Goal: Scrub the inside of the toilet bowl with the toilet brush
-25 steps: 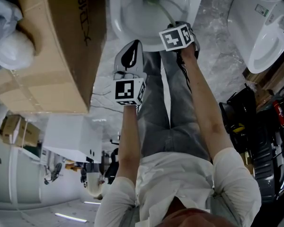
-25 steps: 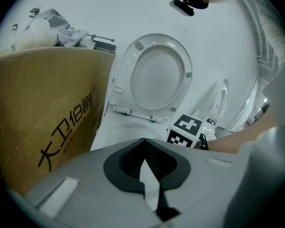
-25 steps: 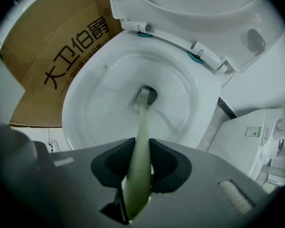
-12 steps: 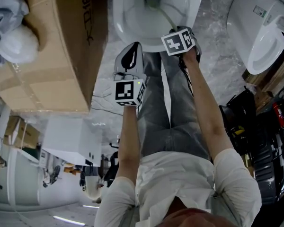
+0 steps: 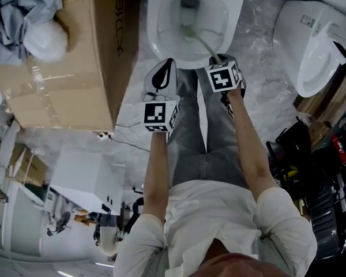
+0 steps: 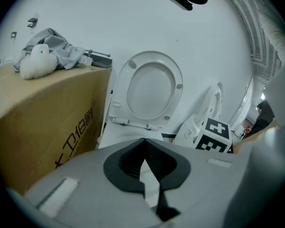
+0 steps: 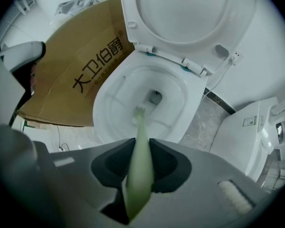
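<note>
Right gripper view, item one: right tongs (image 7: 138, 152) are clamping the pale green handle of the toilet brush (image 7: 140, 126), jaws pressing on it from both sides. The brush is reaching forward and down into the toilet bowl (image 7: 103, 109). Its bristled head is sitting low in the basin, just on the near side of the outlet (contact with the porcelain is not showing clearly). Seat and lid (image 7: 190, 18) are standing raised at the far side.

Item two: left tongs (image 6: 144, 147) are idling with jaws together on nothing, on the near side of the bowl and left of the right tongs.

Item three, surroundings: cardboard box (image 5: 69, 62) is standing just left of the bowl, a bundle of cloth (image 5: 23, 13) lying on top. Second toilet (image 5: 311, 45) is sitting to the right.

Handling note, by judgement: the scrub itself is looking like the step in hand. Doing it well is calling for:
- keeping the clamp firm so the slim handle is not twisting between the jaws
- sweeping the head round the walls and up under the rim rather than dwelling at the outlet
- pressing along the handle's line
- keeping the left tongs clear of the bowl
</note>
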The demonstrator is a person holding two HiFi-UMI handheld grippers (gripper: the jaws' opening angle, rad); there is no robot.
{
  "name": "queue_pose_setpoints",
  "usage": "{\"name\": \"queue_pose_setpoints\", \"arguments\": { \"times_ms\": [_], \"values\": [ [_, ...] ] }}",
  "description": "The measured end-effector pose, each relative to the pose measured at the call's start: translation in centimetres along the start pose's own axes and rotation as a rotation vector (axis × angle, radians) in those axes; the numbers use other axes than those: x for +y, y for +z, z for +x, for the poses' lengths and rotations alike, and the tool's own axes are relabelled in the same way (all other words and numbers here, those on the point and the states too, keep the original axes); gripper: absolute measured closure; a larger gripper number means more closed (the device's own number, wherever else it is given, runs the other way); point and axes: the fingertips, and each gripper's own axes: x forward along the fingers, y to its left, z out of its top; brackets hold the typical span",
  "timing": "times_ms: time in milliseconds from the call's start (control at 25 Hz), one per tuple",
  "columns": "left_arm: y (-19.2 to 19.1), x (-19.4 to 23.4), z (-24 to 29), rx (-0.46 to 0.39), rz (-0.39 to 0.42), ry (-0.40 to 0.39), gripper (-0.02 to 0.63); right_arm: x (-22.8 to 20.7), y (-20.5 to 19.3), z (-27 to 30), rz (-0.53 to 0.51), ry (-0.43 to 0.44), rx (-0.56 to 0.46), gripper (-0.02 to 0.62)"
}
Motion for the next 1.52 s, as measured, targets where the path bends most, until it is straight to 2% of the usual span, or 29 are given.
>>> {"name": "queue_pose_setpoints", "arguments": {
  "times_ms": [320, 640, 840, 1120, 1360, 1520],
  "values": [
    [3.6, -1.6, -3.3, -0.042, 0.034, -0.007, 0.589, 0.3, 1.3, -8.4, 0.007, 0.011, -0.161, 0.502],
    [9.3, -4.3, -8.9, -0.084, 0.088, -0.027, 0.589, 2.0, 3.3, -21.3, -0.009, 0.064, -0.412, 0.502],
    [13.4, -5.6, -11.2, -0.132, 0.135, -0.051, 0.589, 2.4, 5.4, -28.2, -0.013, 0.066, -0.584, 0.502],
    [18.9, -8.0, -15.3, -0.226, 0.171, -0.078, 0.588, 3.4, 6.5, -36.9, -0.048, 0.056, -0.783, 0.502],
    [21.9, -9.1, -17.6, -0.282, 0.217, -0.096, 0.588, 4.4, 7.1, -41.7, -0.121, 0.045, -0.878, 0.502],
    [23.2, -9.1, -18.2, -0.308, 0.235, -0.096, 0.589, 4.6, 7.4, -43.3, -0.131, 0.032, -0.918, 0.502]
  ]
}}
